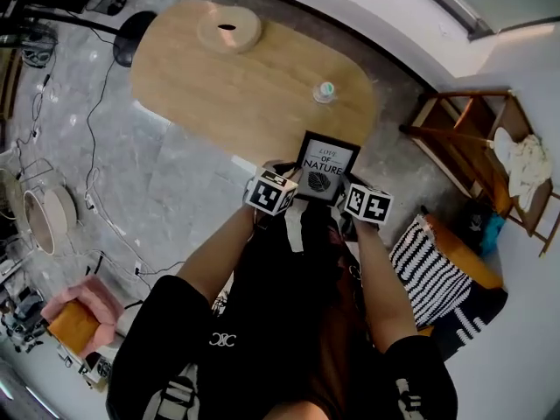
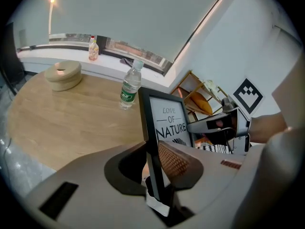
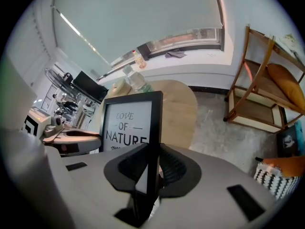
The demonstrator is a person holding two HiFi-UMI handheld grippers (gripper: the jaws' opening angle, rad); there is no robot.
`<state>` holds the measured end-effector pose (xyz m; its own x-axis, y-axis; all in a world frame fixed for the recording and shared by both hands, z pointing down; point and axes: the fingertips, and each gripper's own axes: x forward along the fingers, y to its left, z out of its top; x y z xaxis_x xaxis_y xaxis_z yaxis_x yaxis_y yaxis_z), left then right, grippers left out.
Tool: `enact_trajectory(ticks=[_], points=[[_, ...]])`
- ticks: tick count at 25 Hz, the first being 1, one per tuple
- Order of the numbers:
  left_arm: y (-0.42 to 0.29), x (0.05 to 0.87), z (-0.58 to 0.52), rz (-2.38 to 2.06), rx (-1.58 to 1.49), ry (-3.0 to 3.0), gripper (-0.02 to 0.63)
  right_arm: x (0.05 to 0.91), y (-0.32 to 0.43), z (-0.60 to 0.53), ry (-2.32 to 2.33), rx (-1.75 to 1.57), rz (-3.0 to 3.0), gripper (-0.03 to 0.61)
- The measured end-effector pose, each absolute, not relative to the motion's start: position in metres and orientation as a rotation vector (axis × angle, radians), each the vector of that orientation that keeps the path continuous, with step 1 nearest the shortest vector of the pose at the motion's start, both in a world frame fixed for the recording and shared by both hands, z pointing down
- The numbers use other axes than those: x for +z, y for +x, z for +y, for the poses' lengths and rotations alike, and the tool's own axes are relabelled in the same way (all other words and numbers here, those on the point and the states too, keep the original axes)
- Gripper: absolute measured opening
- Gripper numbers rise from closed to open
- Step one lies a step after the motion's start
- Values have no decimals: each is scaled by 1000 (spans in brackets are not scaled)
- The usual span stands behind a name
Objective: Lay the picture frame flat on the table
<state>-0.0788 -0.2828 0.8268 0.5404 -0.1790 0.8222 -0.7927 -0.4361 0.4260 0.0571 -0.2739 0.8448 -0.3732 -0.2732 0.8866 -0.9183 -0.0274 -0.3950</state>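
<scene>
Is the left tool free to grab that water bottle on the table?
Probably not: the left tool is clamped on one side of the picture frame, the right tool on the other, and the water bottle stands beyond it.

the left gripper [image 2: 153, 170] has its jaws closed on the near edge of the black picture frame [image 2: 167, 120], one textured pad pressed against the glass side, and the frame stands upright with its print showing (it reads "love of nature"). the right gripper [image 2: 205, 126] reaches the frame's far edge from the right. behind the frame, on the wooden table [image 2: 57, 120], stand a water bottle [image 2: 129, 86] with a green label and, well apart from it, a round wooden block [image 2: 63, 74] with a hole in its top.
</scene>
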Motion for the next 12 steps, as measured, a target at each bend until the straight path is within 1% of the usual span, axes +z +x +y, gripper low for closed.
enact_trajectory(ticks=[7,12], points=[[-69,921,-305,-775,978,1838,92,944,66,-291,1197,1488,-1607,91],[-59,974,-309,-756,989,1786,91,993,77,-292,1221,1592,-1528,89]])
